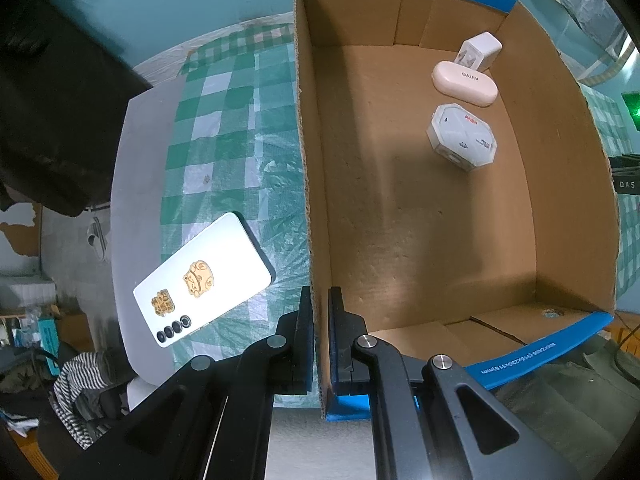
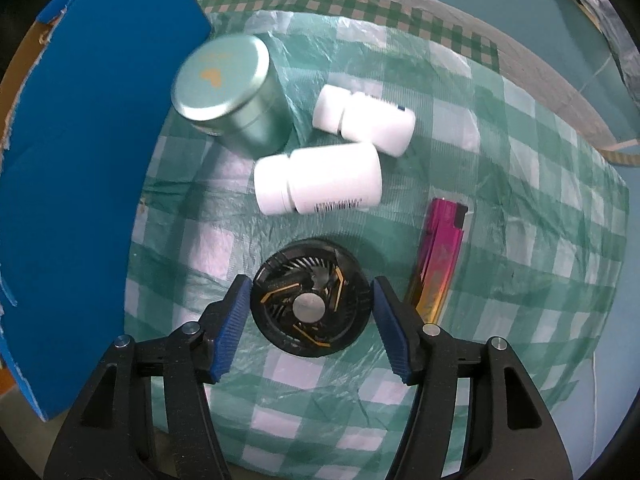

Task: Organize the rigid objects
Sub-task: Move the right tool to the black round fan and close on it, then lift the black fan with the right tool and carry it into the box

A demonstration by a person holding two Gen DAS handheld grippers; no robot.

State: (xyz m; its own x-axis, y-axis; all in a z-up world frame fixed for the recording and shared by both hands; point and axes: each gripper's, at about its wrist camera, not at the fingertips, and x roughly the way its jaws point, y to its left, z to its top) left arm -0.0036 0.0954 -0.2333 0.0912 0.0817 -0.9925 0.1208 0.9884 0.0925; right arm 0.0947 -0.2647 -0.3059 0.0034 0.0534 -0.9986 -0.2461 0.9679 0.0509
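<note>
Cardboard box [image 1: 440, 208] sits on the checked tabletop [image 2: 520, 200]; my left tool [image 1: 318, 340] is clamped narrow on its near wall. Inside: white charger [image 1: 480, 50], pink earbud case [image 1: 464, 82], octagonal pill box [image 1: 462, 136]. Phone [image 1: 204, 272] lies outside, left of the box. Right tool [image 2: 312, 320] is wide, jaws either side of the black fan disc [image 2: 312, 300], pads not clearly touching. Nearby: two white bottles [image 2: 320, 184] [image 2: 364, 120], teal tin [image 2: 228, 88], pink lighter [image 2: 438, 256]. Risk, my judgement: the round rim may squirt from the pads if closure is off-centre; the plastic cover could bunch and drag the lighter.
</note>
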